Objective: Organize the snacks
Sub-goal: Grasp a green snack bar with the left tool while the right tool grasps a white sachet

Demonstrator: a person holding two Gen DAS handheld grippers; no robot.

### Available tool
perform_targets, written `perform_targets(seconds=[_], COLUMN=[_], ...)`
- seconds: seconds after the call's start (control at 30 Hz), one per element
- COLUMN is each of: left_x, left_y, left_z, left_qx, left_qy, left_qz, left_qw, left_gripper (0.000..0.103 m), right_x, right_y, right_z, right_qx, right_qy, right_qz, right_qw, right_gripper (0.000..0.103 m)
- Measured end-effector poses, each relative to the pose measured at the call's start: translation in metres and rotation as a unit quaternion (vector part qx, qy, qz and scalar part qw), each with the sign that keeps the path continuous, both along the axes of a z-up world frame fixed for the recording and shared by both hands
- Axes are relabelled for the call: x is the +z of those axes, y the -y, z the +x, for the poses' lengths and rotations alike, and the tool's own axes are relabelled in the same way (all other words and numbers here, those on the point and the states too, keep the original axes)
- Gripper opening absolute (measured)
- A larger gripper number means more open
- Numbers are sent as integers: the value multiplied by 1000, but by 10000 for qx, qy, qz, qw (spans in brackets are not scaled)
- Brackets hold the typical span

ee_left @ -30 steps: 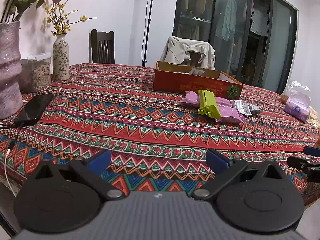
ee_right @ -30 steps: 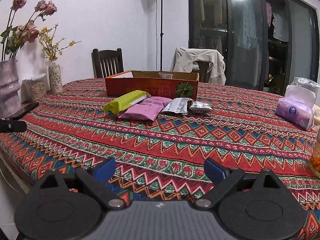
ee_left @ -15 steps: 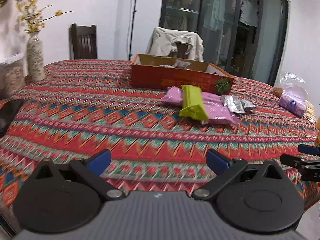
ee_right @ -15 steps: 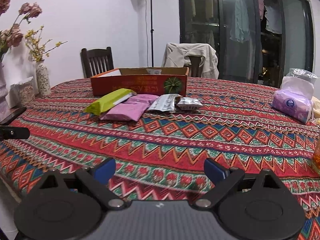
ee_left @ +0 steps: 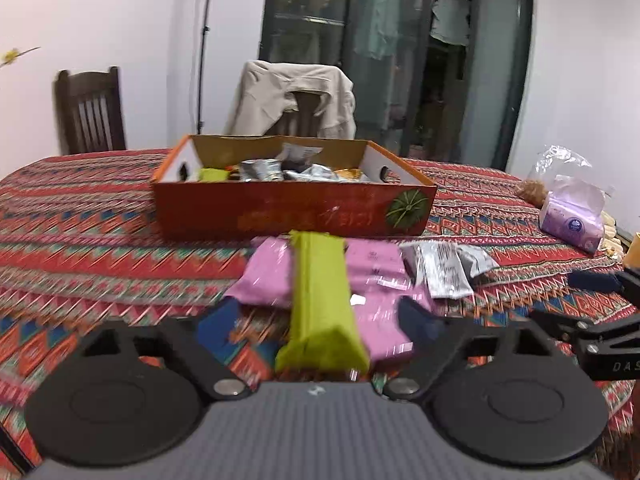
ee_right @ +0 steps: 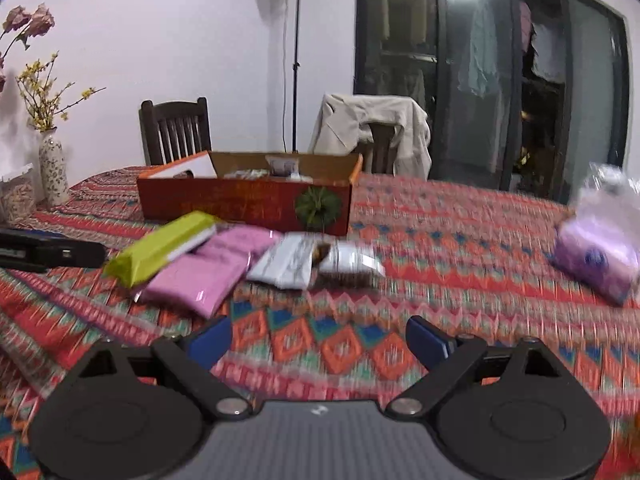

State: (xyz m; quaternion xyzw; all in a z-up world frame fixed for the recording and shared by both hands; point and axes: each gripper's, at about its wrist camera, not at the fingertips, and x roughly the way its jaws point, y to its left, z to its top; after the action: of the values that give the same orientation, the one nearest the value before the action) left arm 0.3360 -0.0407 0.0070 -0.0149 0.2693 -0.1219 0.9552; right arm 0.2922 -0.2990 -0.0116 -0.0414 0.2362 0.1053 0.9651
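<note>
A green snack pack (ee_left: pixel 322 304) lies on top of pink packs (ee_left: pixel 268 276) with silver packets (ee_left: pixel 444 270) to their right, in front of an orange cardboard box (ee_left: pixel 288 212) that holds several snacks. My left gripper (ee_left: pixel 320 326) is open, its fingers on either side of the green pack's near end. My right gripper (ee_right: pixel 318 340) is open and empty over the tablecloth, short of the green pack (ee_right: pixel 160 248), pink packs (ee_right: pixel 200 276), silver packets (ee_right: pixel 296 262) and the box (ee_right: pixel 244 204). The left gripper shows at the right wrist view's left edge (ee_right: pixel 48 252).
A patterned cloth covers the table (ee_right: pixel 440 216). A purple tissue pack (ee_right: pixel 596 252) in a plastic bag lies at the right, also in the left wrist view (ee_left: pixel 572 220). A vase with flowers (ee_right: pixel 52 168) stands at the far left. Chairs (ee_right: pixel 176 128) stand behind the table.
Both grippers have moved forward toward the snack pile. The left gripper now straddles the near end of the green pack. Both stay open.
</note>
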Motion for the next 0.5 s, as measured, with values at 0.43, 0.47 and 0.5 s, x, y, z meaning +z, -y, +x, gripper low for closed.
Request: perform_targets(seconds=[0.43, 0.47, 0.5], left_x=[-28, -29, -28], left_y=[14, 13, 12], left_z=[64, 63, 63], left_qx=[-256, -240, -310], left_qy=[-198, -183, -197], left_qz=[-21, -15, -78], left_qw=[9995, 9995, 9993], left_gripper=[46, 41, 39], right_x=[-8, -10, -11], right_y=[-26, -31, -34], right_z=[128, 132, 136], right_qx=[179, 161, 178], right_qy=[-659, -650, -658], right_qz=[316, 281, 243], right_qw=[9972, 9974, 9974], right_gripper=[60, 60, 60])
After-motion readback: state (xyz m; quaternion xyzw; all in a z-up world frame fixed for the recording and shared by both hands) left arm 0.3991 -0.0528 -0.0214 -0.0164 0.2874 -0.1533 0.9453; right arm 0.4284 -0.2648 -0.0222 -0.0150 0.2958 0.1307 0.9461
